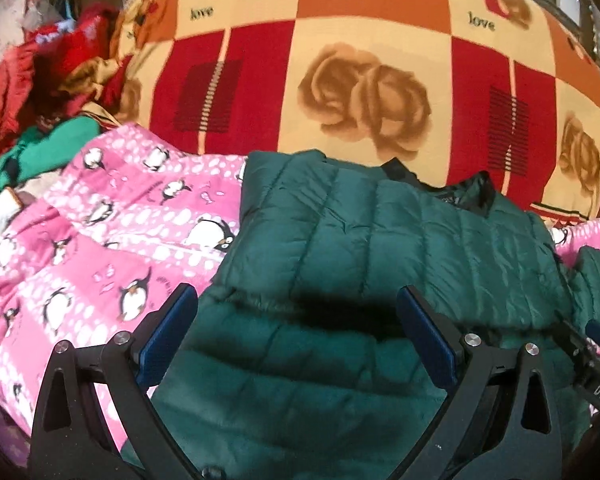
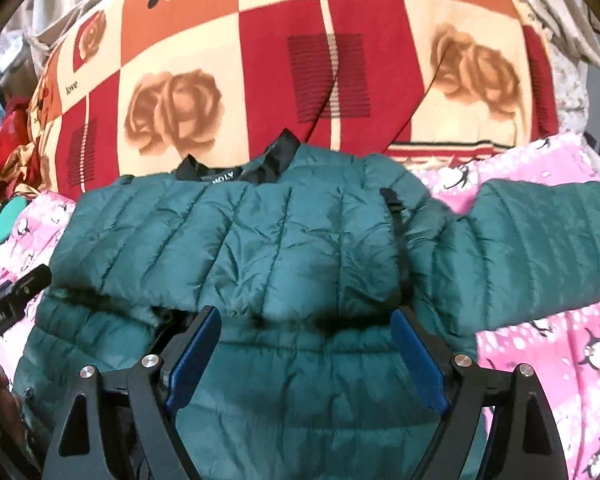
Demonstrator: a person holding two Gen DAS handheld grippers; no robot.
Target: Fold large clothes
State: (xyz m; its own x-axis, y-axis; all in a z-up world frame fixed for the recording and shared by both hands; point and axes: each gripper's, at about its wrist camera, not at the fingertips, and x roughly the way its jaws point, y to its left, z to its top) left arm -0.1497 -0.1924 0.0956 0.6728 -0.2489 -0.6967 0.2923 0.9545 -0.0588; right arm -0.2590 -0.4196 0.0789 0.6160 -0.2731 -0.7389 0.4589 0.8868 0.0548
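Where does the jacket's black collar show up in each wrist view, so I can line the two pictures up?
Left wrist: the black collar sits right of centre, at the green jacket's far edge.
Right wrist: the black collar sits left of centre, above the jacket's quilted chest.
Shared landmark: the rose-patterned blanket just behind the collar.

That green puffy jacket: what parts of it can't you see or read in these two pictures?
- green jacket hem: both views, cut off by the bottom edge and behind the gripper fingers.
- collar label: right wrist view, blurred, only partly readable.
- Right sleeve: end runs off the picture's right edge.
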